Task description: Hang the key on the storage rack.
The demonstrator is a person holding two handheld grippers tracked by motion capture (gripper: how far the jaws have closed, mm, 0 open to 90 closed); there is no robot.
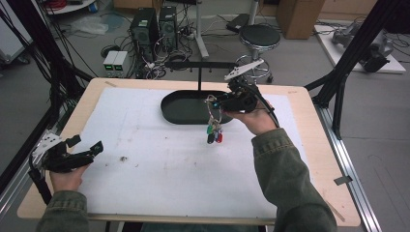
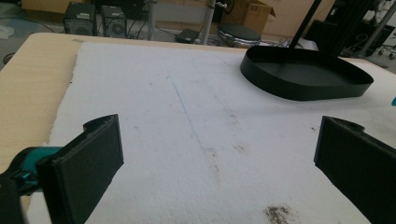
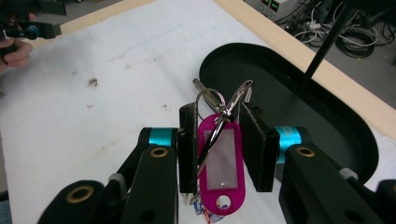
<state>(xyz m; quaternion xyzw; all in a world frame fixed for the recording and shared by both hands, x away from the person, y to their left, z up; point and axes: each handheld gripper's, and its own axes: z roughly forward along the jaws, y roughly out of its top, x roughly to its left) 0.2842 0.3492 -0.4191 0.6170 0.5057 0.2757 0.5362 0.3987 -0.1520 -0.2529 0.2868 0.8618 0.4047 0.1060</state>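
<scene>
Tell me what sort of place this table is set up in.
Most likely a lab or workshop used for recording handling work. Computer towers and tangled cables sit on the bare floor behind the table, a stool stands nearby, and black frame struts surround the table.

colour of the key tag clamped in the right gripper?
Magenta key tag with a pale insert, between the right gripper pads; clearest in the right gripper view.
</scene>
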